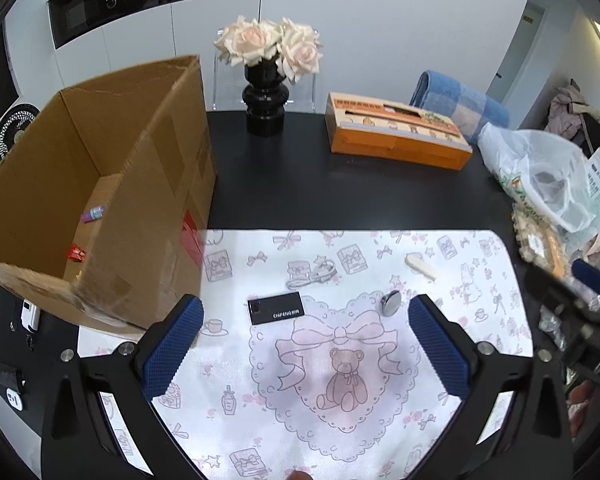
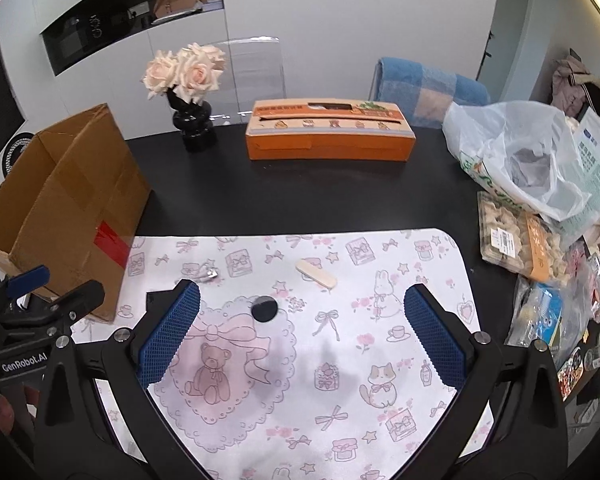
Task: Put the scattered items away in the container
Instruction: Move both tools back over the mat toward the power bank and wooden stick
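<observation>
Overhead, both open claws hover above patterned mat (image 1: pixel 340 420) on black table (image 1: pixel 340 200).

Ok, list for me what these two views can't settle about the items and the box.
- Cardboard box contents: left wrist view shows only a purple item and a red item; the near wall hides the remaining floor. Right wrist view shows no interior.
- Black card: in the right wrist view, mostly behind the right claw's left finger.
- Card lettering: too small to read.
- White cable: blends into the patterned mat; shape unclear.
</observation>
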`<act>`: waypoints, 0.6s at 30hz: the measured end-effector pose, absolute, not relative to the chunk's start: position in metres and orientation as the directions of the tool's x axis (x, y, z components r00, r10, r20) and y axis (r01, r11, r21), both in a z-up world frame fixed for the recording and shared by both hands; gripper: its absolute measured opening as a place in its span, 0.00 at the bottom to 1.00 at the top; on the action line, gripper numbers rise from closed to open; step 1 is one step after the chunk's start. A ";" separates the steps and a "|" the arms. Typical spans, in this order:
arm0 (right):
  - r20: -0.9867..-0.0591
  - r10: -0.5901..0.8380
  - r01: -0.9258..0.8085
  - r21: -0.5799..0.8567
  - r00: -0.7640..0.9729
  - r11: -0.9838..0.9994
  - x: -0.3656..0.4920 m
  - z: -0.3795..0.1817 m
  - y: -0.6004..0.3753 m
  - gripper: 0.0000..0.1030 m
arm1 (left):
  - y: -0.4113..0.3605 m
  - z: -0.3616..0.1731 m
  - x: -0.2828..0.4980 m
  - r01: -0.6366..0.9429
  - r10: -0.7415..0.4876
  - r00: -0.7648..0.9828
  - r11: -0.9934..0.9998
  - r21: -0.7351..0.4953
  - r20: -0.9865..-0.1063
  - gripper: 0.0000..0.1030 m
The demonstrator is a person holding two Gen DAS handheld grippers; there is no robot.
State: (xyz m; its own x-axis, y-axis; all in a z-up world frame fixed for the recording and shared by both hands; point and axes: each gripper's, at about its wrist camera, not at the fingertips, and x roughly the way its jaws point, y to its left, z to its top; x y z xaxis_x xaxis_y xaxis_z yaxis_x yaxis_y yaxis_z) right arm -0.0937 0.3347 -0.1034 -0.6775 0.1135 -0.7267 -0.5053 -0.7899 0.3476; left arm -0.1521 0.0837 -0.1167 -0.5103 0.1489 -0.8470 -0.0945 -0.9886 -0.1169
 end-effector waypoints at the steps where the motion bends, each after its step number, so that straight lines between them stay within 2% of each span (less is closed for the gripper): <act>1: -0.731 0.114 -0.509 0.346 -0.673 -0.789 -0.094 -0.106 0.337 1.00 | 0.085 -0.122 -0.152 -0.094 0.150 -0.502 -0.988 -0.119 -0.852 0.99; 18: -0.782 0.008 -0.460 0.358 -0.623 -0.813 -0.137 -0.165 0.322 1.00 | 0.089 -0.202 -0.166 -0.054 0.117 -0.378 -0.993 -0.104 -0.919 0.99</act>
State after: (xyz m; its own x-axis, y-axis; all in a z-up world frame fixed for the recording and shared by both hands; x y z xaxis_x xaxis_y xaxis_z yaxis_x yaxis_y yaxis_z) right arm -0.1374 0.3224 -0.1648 -0.6231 0.0082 -0.7821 -0.4598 -0.8128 0.3577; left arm -0.1661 0.0894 -0.2017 -0.3776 0.1166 -0.9186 -0.0545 -0.9931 -0.1036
